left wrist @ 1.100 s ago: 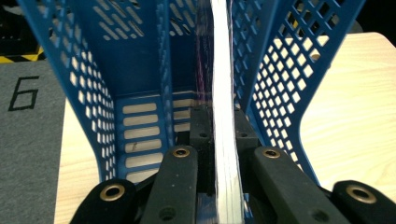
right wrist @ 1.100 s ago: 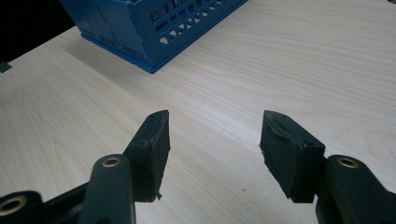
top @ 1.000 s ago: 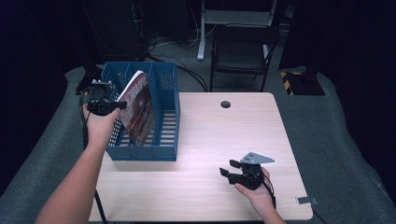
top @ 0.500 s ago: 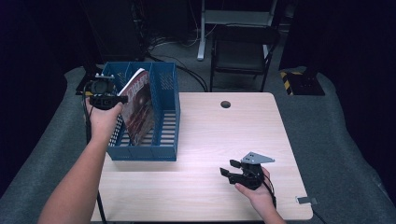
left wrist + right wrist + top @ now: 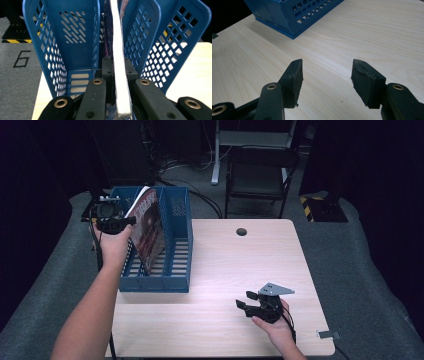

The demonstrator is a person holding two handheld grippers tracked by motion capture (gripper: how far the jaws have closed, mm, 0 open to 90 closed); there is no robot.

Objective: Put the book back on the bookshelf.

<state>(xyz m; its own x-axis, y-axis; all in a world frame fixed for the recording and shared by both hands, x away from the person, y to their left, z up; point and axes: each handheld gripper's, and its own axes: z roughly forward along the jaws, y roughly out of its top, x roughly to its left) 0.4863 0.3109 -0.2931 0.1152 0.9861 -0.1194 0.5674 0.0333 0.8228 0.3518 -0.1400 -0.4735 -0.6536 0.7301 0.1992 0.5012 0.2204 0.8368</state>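
Clearly the main risk sits with the left gripper point(image 5: 115, 82): its jaws are clenched on the spine edge of a magazine point(image 5: 149, 227), which stands tilted inside the blue file rack point(image 5: 177, 245). Seen along those jaws, the pale page edge runs straight ahead between them, with a rack divider close on either side. My guess is that if the hand twists or pushes on at this angle, the floppy pages could buckle against a divider or catch on its perforations. A lower corner may also snag on the slotted floor. Because the rack is light plastic standing free on the bench point(image 5: 240, 270), a hard shove might slide or tip it toward the far edge. Letting go while the magazine leans could leave it slumped across the compartment rather than upright.

The right gripper point(image 5: 250, 306) rests low over the bare bench, well apart from the rack. Its jaws are spread wide and released, gripping nothing. Only wood grain lies between them, with the rack's near corner far ahead of their tips.
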